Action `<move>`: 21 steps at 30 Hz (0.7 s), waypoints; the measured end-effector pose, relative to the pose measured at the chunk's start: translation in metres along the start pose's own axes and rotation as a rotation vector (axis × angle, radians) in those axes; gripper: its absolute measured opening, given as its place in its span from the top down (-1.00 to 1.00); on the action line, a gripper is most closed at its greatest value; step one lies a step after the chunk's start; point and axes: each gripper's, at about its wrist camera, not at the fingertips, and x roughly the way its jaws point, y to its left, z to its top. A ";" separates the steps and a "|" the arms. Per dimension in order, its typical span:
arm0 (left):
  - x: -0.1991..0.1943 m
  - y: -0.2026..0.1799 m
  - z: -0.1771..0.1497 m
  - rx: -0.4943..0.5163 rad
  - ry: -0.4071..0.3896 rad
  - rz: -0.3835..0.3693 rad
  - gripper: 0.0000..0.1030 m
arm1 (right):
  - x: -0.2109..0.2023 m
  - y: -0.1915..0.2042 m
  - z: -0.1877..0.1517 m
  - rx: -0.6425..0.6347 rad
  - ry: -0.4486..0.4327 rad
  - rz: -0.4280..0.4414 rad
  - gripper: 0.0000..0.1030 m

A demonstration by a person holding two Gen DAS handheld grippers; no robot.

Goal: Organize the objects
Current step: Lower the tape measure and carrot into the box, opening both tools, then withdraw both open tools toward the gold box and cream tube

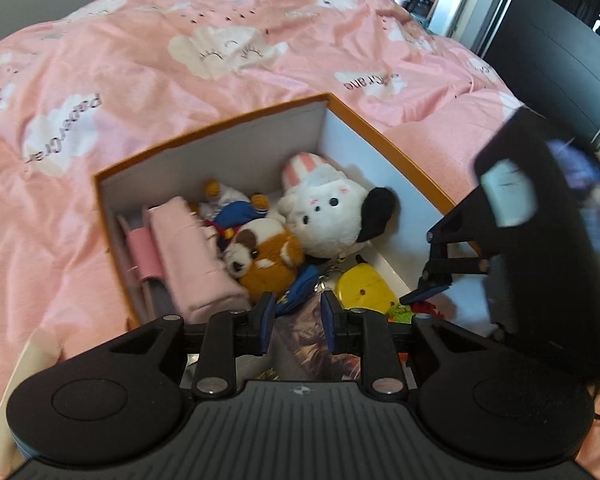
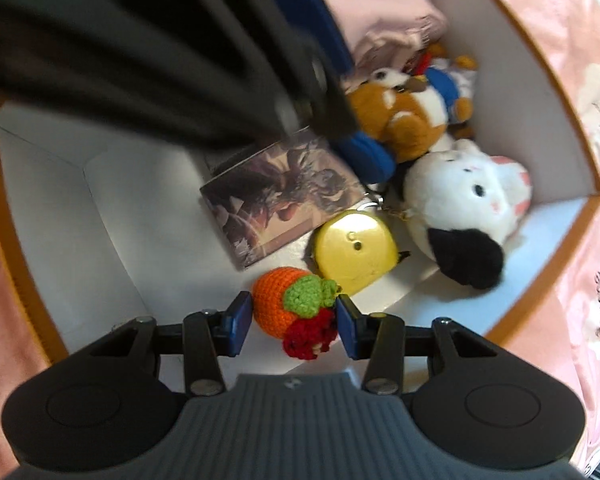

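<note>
An orange-rimmed box (image 1: 380, 136) with white walls (image 2: 560, 152) lies on the bed. It holds a white plush with a black ear (image 1: 332, 216) (image 2: 460, 200), a brown plush dog (image 1: 263, 256) (image 2: 400, 120), a yellow case (image 1: 364, 288) (image 2: 352, 248), a printed carton (image 2: 283, 192), a blue pouch (image 1: 300, 288) (image 2: 368, 152) and folded pink cloth (image 1: 191, 248). My right gripper (image 2: 293, 322) (image 1: 424, 294) points down into the box, shut on a crocheted orange fruit (image 2: 275, 300). My left gripper (image 1: 298, 322) hangs open over the pouch and carton, holding nothing.
A pink bedspread with cloud prints (image 1: 179, 80) surrounds the box. A small duck plush in blue (image 1: 235, 208) lies behind the dog. The box floor (image 2: 119, 200) is bare white on one side. A dark cabinet (image 1: 560, 60) stands past the bed's far right edge.
</note>
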 end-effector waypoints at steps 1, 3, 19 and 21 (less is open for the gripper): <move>-0.005 0.003 -0.002 -0.008 -0.008 0.001 0.46 | 0.002 -0.001 0.001 -0.002 0.002 -0.004 0.09; -0.014 0.008 -0.007 -0.024 -0.023 0.005 0.46 | 0.005 -0.004 0.003 0.003 -0.001 -0.019 0.09; -0.068 0.022 -0.046 -0.044 -0.105 0.118 0.38 | -0.001 -0.006 -0.004 0.008 -0.038 -0.088 -0.22; -0.076 0.023 -0.051 -0.045 -0.126 0.138 0.33 | -0.006 -0.006 -0.005 0.018 -0.046 -0.092 -0.23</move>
